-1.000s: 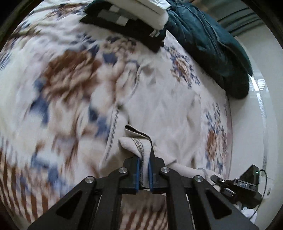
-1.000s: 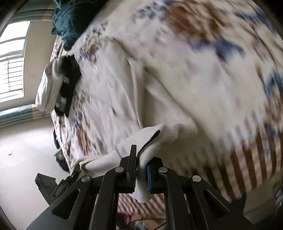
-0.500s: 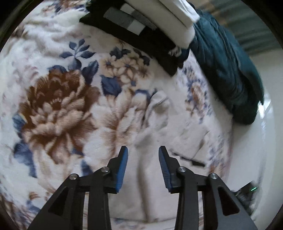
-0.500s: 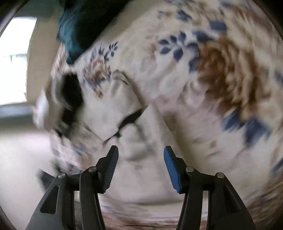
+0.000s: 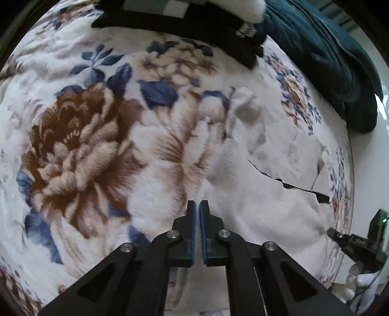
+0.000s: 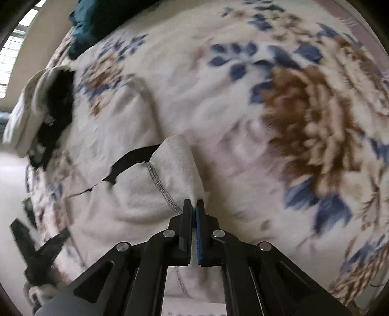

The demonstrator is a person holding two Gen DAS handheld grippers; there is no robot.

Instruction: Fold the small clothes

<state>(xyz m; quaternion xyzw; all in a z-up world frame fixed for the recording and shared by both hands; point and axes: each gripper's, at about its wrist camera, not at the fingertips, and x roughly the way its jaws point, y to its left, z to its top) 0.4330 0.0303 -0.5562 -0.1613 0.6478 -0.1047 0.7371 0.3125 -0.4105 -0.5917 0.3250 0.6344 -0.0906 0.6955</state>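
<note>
L view only: stacked folded clothes (image 5: 184, 17) at far bed edge, teal quilt (image 5: 323, 56) beside.
R view only: R gripper (image 6: 193, 206) fingers just closed, pinching a fold of the cream garment (image 6: 136, 194).
L gripper (image 5: 197, 206) fingers just closed; whether cloth is caught, can't tell.
Garment lies near bed's side edge on floral blanket (image 5: 80, 145); blanket bare toward the middle.
</note>
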